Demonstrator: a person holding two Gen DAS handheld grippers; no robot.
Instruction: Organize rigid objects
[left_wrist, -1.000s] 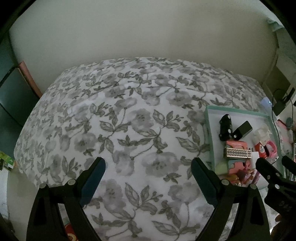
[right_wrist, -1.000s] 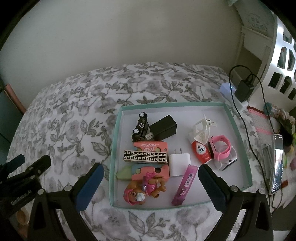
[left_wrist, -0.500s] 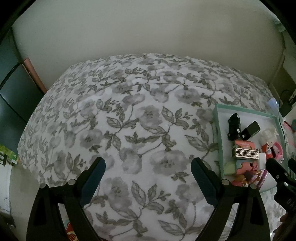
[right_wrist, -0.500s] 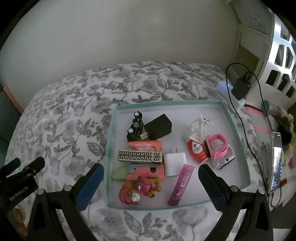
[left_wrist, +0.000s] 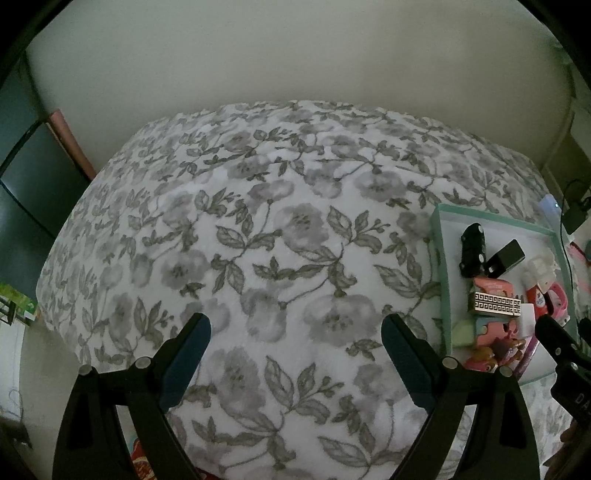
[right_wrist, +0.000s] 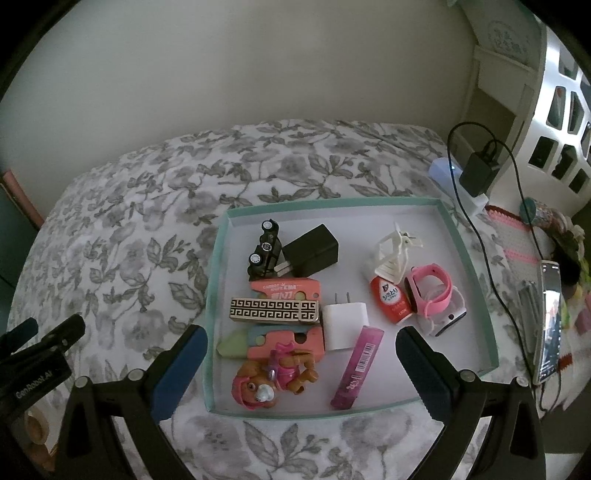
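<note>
A bed covered by a grey floral quilt is shown from two cameras mounted on hand-held grippers. A shallow tray with a mint-green rim is seen lying on the quilt, close to the bed's right side.

All the small rigid objects in view are found inside the tray, bunched toward its left half: a black toy car touching a black charger block, a patterned gold-and-black box, a white plug adapter, a pink toy dog, a magenta tube, a red bottle and a pink watch.

The objects appear gathered but unsorted, so the task is judged to be at its start or between steps; nothing is held.

The left gripper is held over bare quilt with its fingers spread wide and nothing between them. The right gripper hovers above the tray's near side, fingers likewise spread and empty.

Much open quilt lies left of the tray. A cable and charger are seen past the tray's right rim, where room is tight.
</note>
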